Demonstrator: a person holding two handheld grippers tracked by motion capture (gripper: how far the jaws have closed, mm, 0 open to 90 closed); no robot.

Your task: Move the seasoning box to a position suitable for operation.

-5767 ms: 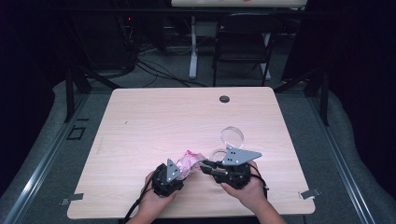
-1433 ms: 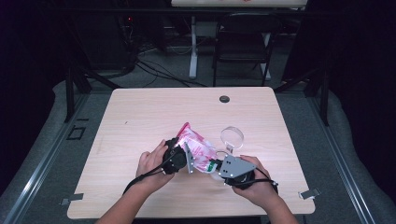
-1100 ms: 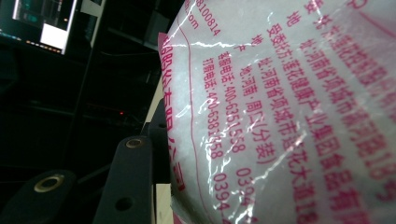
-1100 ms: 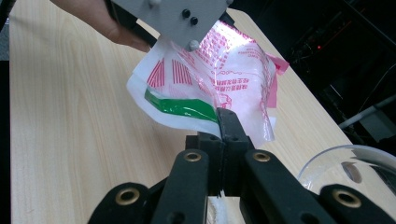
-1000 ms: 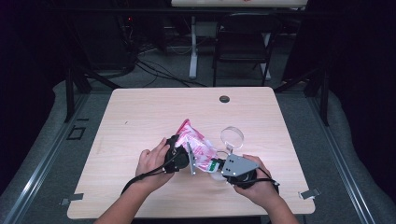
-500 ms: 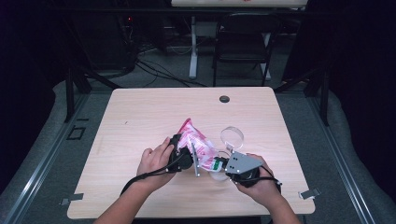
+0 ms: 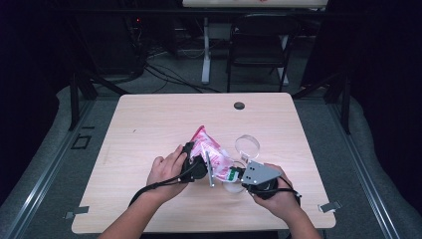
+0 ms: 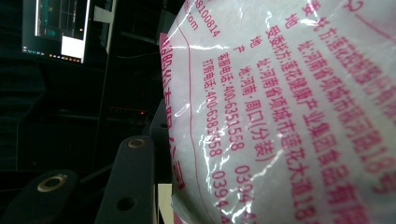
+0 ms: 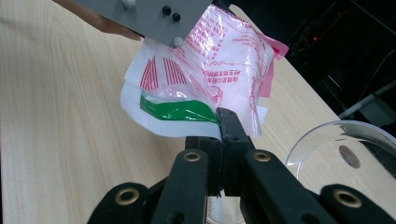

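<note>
A pink-and-white printed plastic bag (image 7: 208,148) stands tilted up above the table's front middle. My left gripper (image 7: 201,159) is shut on it from the left. In the left gripper view the bag (image 8: 289,116) sits very close and covers one jaw, while the other finger (image 8: 132,179) rests against its edge. My right gripper (image 7: 233,174) comes in from the right. In the right gripper view its jaws (image 9: 219,125) are shut on the bag's green-and-white corner (image 9: 180,112).
A clear round dish (image 7: 247,145) lies on the wooden table (image 7: 149,124) just beyond my right gripper, and shows at the right in the right gripper view (image 9: 327,140). A black grommet (image 7: 239,105) sits near the far edge. A chair (image 7: 259,50) and cables lie behind the table.
Since the earliest frame the bag has come up off the table and my left hand has moved farther in. Over the last second both hands and the bag stay still.
</note>
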